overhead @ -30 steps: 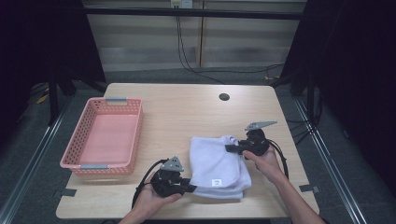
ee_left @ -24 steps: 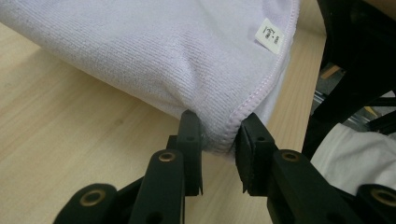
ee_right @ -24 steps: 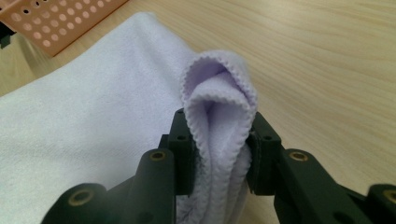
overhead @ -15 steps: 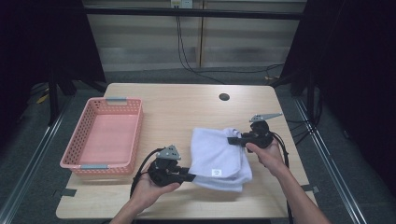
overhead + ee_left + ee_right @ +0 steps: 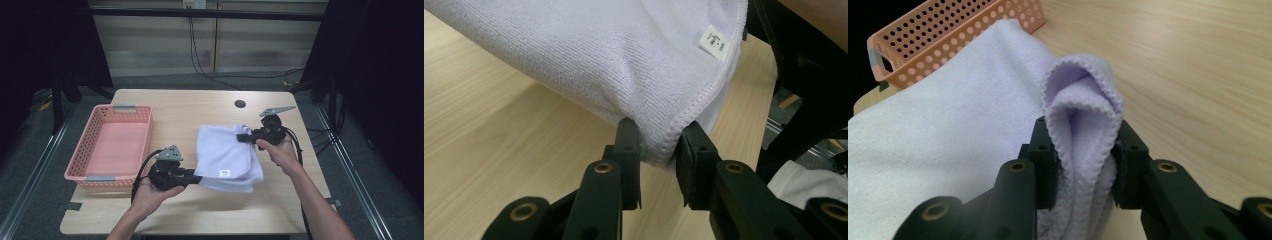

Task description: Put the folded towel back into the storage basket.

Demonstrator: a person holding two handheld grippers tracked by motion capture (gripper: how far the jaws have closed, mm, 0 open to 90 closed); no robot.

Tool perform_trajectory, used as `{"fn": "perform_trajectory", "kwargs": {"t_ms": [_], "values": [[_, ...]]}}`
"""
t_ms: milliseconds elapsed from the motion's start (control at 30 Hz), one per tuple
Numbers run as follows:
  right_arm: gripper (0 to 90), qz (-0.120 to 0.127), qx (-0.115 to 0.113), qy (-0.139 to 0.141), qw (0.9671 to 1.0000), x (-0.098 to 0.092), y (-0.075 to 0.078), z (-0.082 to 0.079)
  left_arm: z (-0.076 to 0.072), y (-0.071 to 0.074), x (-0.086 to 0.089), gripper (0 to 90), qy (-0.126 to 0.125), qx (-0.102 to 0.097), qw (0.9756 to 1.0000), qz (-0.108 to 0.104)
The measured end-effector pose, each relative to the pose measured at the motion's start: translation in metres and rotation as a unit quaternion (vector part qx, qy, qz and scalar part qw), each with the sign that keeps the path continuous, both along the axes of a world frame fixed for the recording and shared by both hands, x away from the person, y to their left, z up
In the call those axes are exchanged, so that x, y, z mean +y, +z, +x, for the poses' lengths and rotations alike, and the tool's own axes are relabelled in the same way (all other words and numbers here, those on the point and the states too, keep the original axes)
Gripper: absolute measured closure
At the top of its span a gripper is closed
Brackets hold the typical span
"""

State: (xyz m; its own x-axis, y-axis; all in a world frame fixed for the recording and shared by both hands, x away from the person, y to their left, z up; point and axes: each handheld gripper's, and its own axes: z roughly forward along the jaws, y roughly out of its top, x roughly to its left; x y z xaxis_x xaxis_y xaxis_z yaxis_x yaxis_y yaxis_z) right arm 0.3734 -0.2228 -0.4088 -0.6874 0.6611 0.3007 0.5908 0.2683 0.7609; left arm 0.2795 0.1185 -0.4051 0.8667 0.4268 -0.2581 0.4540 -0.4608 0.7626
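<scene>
A pale wooden worktop [image 5: 200, 107] with rounded corners stands on a grey floor, a panelled wall with dangling cables behind it and dark curtains at either side. Taking the pink basket [image 5: 111, 145] as landmark: it sits at the worktop's left edge, its long sides running from the person's side toward the far edge, and the lilac towel [image 5: 227, 155] hangs well to the right of it, lifted at two corners with its near part sagging toward the wood. The left claw [image 5: 196, 178], near the basket's near right corner, is clenched on the towel's near left corner; in the left gripper view the left claw [image 5: 658, 150] pinches the stitched hem, a small white label [image 5: 715, 42] showing farther along that edge. The right claw [image 5: 241, 138], far to the right of the basket, grasps the far right corner, and in the right gripper view the right claw [image 5: 1080, 150] squeezes a bunched fold of cloth (several layers thick). The towel's long axis runs diagonally between the two claws, from near-left to far-right. Bare wood lies open beyond the basket toward the far edge, around a small dark hole [image 5: 240, 104], and along the near edge.
</scene>
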Motion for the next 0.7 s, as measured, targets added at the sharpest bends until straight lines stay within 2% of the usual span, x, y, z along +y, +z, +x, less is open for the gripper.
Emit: {"fn": "perform_trajectory", "kwargs": {"t_ms": [167, 333, 467, 700], "values": [[68.8, 0.008, -0.003, 0.006, 0.9999, 0.01, 0.007, 0.008, 0.003, 0.007, 0.014, 73.4, 0.015, -0.003, 0.9999, -0.003], [69.1, 0.017, -0.005, 0.021, 0.9996, 0.025, 0.009, 0.013, -0.003, 0.011, 0.029, 73.6, 0.024, -0.008, 0.9997, -0.003], [69.3, 0.018, -0.009, 0.03, 0.9993, 0.04, 0.011, 0.019, -0.001, 0.012, 0.044, 73.7, 0.04, -0.006, 0.9991, -0.008], [69.4, 0.019, -0.016, 0.042, 0.9988, 0.064, 0.024, 0.031, 0.002, 0.022, 0.067, 73.8, 0.061, -0.017, 0.9979, -0.012]]}}
